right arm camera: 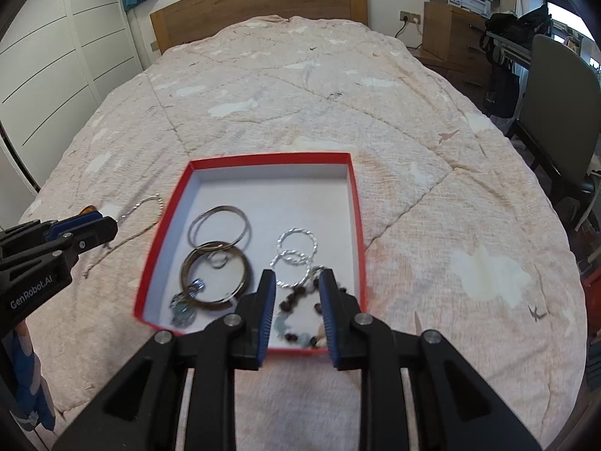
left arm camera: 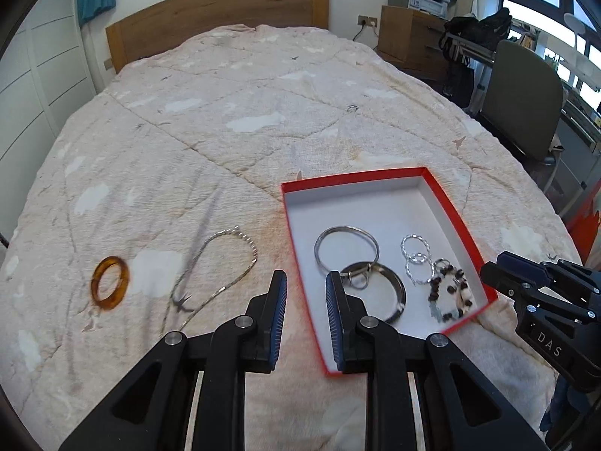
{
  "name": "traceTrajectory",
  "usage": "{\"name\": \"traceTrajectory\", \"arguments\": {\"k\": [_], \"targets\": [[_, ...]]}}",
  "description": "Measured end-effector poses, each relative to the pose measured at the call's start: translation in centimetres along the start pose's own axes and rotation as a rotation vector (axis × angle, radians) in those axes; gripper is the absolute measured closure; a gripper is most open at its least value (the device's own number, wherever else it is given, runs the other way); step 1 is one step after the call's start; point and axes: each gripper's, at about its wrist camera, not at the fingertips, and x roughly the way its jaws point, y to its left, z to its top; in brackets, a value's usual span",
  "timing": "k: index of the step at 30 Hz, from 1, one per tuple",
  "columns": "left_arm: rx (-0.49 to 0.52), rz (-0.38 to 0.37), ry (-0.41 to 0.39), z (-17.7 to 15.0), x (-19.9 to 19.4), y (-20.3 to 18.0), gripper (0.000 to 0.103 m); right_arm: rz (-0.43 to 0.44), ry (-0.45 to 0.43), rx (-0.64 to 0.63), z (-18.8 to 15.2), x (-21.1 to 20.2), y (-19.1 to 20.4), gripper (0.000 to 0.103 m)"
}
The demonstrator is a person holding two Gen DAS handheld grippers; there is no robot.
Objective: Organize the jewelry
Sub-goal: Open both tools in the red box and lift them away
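A red box [left arm camera: 285,191] with a white inside lies on the quilt. It holds silver bangles [right arm camera: 218,208], a dark bangle [right arm camera: 188,263], twisted silver rings [right arm camera: 296,231] and a beaded bracelet [right arm camera: 296,300]. Left of the box, an amber ring [left arm camera: 107,304] and a silver chain [left arm camera: 225,235] rest on the quilt. My left gripper [left arm camera: 306,276] hovers open over the box's left wall, nothing between its fingers. My right gripper [right arm camera: 296,273] hangs open above the beaded bracelet, clear of it.
The pink quilt [left arm camera: 225,112] covers a bed with a wooden headboard [left arm camera: 210,15]. A chair [left arm camera: 522,101] and a wooden cabinet [left arm camera: 405,34] stand to the right of the bed, white wardrobe doors [right arm camera: 56,56] to the left.
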Motion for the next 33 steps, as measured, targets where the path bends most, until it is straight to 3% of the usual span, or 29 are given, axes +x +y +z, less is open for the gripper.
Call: {"name": "traceTrajectory", "arguments": {"k": [8, 16, 20, 33], "targets": [[-0.087, 0.079, -0.043, -2.5, -6.0, 3.2, 0.070, 0.036, -0.041, -0.028, -2.1, -5.1, 3.8, 0.079], [-0.179, 0.172, -0.124, -4.5, -11.8, 7.0, 0.052, 0.085, -0.074, -0.052, -3.4, -8.7, 7.5, 0.079], [-0.199, 0.198, -0.150, -5.9, -14.0, 8.3, 0.049, 0.104, -0.088, -0.076, -4.2, -10.2, 9.5, 0.079], [-0.256, 0.208, -0.197, -10.5, -18.8, 11.4, 0.038, 0.102, -0.119, -0.140, -6.2, -13.8, 14.2, 0.079]]}}
